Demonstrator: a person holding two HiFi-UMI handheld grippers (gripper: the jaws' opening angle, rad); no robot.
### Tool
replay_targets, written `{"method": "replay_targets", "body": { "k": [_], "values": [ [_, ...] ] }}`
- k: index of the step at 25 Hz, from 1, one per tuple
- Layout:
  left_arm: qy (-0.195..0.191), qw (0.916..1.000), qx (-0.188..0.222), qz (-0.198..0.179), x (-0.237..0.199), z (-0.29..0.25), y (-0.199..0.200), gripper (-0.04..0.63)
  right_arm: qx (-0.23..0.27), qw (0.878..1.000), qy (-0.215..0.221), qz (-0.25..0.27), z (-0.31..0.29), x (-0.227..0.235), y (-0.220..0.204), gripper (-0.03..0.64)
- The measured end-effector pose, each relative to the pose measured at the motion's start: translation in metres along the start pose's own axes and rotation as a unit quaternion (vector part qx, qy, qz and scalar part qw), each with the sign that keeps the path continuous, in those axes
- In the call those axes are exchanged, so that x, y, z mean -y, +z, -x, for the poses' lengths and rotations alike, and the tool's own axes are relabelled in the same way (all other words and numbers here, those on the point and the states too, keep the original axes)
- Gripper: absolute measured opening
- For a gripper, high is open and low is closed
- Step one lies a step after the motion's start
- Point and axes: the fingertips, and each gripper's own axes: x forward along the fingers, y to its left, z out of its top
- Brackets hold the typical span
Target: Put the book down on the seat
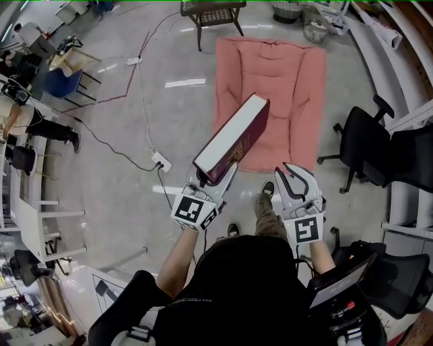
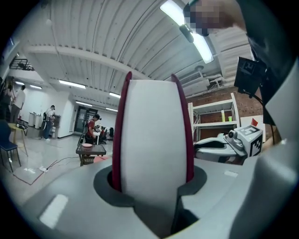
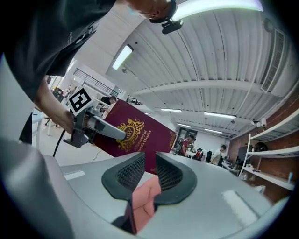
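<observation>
A thick maroon book with white page edges slants up and away in my left gripper, which is shut on its near end. In the left gripper view the book fills the space between the jaws of that gripper. Ahead on the floor lies the seat, a pink padded cushion. My right gripper is level beside the book, open with nothing in it. Through the gap in the right gripper I see the pink seat, and to its left the gold-stamped cover of the book.
A wooden side table stands behind the cushion. A black office chair sits to its right. A power strip with cables lies on the floor to the left. A blue chair and people are at far left.
</observation>
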Motion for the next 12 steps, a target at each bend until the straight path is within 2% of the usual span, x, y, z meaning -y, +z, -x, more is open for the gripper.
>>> {"method": "replay_targets", "body": {
  "k": [3,7,9,12],
  "values": [
    [0.0,0.9994,-0.032,0.008,-0.006,-0.042,-0.007,0.207,0.033,0.999,0.015,0.028,-0.025,0.034,-0.005,0.085],
    [0.012,0.9981,-0.056,-0.023,-0.016,-0.091,-0.006,0.207,0.08,0.995,0.034,0.043,-0.051,0.089,-0.007,0.086],
    [0.027,0.9972,-0.067,-0.02,-0.026,-0.113,-0.013,0.207,0.067,0.996,0.033,0.056,-0.061,0.115,-0.022,0.083],
    [0.038,0.996,-0.081,-0.003,-0.039,-0.132,-0.027,0.207,0.037,0.998,0.031,0.041,-0.071,0.134,-0.042,0.083]
  ]
}}
